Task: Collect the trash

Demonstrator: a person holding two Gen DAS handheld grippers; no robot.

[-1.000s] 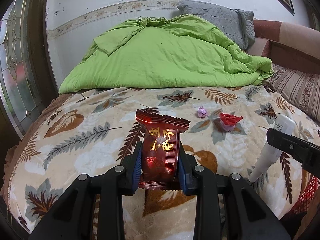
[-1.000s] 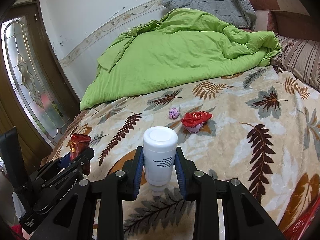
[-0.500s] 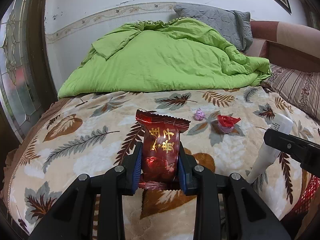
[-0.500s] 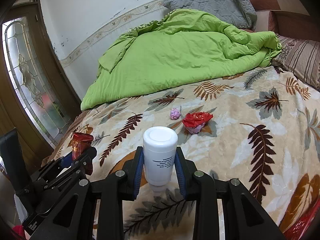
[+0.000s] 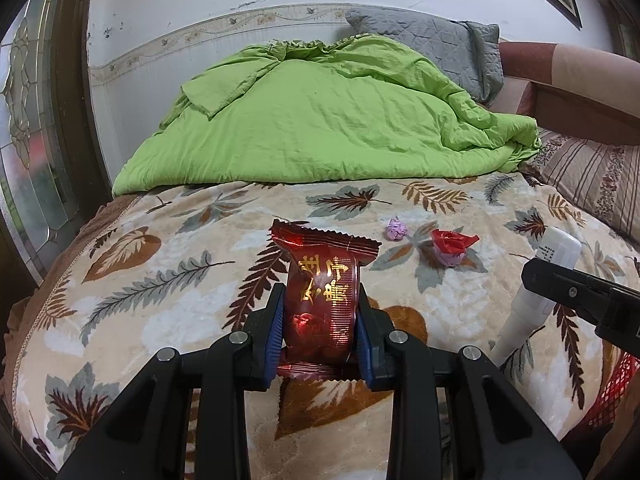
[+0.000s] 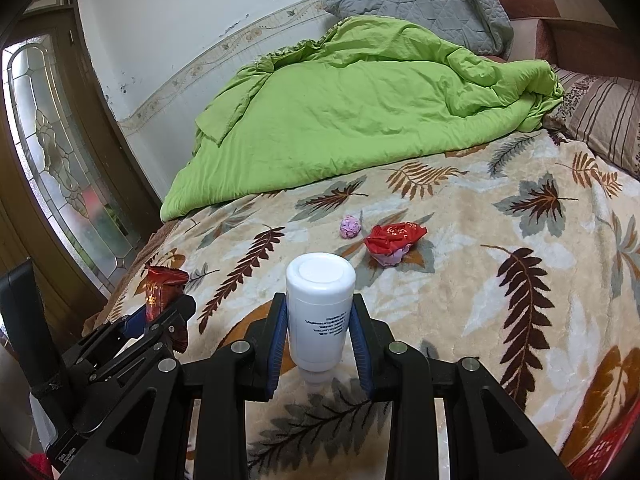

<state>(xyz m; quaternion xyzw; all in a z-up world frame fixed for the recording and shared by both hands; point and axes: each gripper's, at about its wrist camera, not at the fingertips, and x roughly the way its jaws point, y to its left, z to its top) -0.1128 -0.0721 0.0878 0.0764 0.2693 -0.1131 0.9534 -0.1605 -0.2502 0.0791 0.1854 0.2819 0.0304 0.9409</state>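
Right now the left gripper (image 5: 320, 320) is clamped on a dark red snack wrapper (image 5: 322, 300), held upright above the leaf-patterned blanket (image 5: 160, 300). The right gripper (image 6: 320, 328) grasps a white bottle (image 6: 320, 308), cap end pointing down, also above the blanket. Farther along the blanket, toward the green quilt (image 5: 320, 120), a small pink paper ball (image 6: 350, 227) lies just beside a crumpled red wrapper (image 6: 392, 240).

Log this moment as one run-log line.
left gripper: shut on red snack packet | right gripper: shut on white bottle | on bed: red wrapper, pink wad
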